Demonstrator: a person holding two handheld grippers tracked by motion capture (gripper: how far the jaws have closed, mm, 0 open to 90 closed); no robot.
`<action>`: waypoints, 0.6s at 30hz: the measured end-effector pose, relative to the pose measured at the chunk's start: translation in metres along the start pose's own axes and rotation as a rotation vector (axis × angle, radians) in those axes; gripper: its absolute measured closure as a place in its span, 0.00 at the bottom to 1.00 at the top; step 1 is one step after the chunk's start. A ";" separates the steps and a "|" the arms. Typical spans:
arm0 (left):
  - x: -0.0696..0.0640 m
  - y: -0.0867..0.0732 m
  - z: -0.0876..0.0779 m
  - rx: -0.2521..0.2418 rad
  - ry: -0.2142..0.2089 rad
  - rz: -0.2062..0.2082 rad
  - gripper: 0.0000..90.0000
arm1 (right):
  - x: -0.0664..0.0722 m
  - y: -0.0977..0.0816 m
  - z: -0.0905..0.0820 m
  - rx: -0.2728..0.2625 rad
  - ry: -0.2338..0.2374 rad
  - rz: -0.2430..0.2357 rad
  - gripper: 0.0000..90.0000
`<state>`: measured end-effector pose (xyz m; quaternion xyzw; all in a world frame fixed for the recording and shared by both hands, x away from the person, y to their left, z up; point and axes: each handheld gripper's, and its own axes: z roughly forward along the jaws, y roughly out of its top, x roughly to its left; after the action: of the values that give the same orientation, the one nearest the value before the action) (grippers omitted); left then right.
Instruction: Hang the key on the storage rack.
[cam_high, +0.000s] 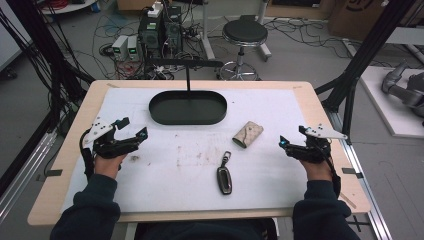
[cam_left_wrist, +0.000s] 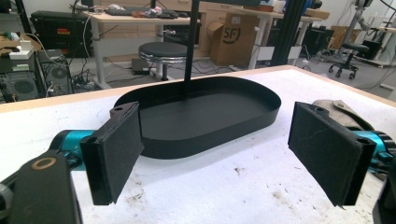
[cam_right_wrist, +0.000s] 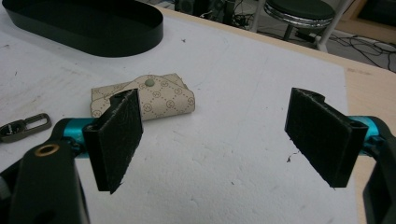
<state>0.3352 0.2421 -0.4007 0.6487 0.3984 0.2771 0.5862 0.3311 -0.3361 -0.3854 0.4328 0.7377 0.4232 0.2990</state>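
Note:
A black oval tray (cam_high: 200, 112) lies at the back middle of the white mat, and a thin black post (cam_high: 188, 80) rises from it. A beige patterned pouch (cam_high: 248, 134) rests to the tray's right, with a dark car key (cam_high: 224, 177) nearer me. My left gripper (cam_high: 133, 127) hovers at the left, open and empty, facing the tray (cam_left_wrist: 210, 116). My right gripper (cam_high: 293, 135) is at the right, also open and empty. In the right gripper view the pouch (cam_right_wrist: 163, 100) lies just beyond the left jaw, with the key (cam_right_wrist: 23, 127) at the far left.
The white mat (cam_high: 165, 185) covers most of the wooden table (cam_high: 327, 130) and shows brown stains near its middle. Beyond the far edge stand a black stool (cam_high: 244, 35), computer cases (cam_high: 160, 32) and cables. Black frame posts (cam_high: 360, 60) flank the table.

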 end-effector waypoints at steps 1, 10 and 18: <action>0.000 0.000 0.000 0.004 -0.001 0.002 0.20 | 0.000 0.000 0.000 -0.001 -0.001 -0.001 0.22; -0.001 -0.001 0.000 0.006 0.006 0.001 0.20 | 0.004 0.001 0.000 -0.017 0.015 -0.016 0.22; -0.002 -0.002 0.001 0.017 0.002 0.010 0.21 | 0.027 0.006 0.004 -0.006 0.054 -0.005 0.22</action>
<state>0.3349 0.2400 -0.4024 0.6555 0.3981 0.2771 0.5788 0.3247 -0.3089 -0.3843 0.4185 0.7453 0.4362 0.2813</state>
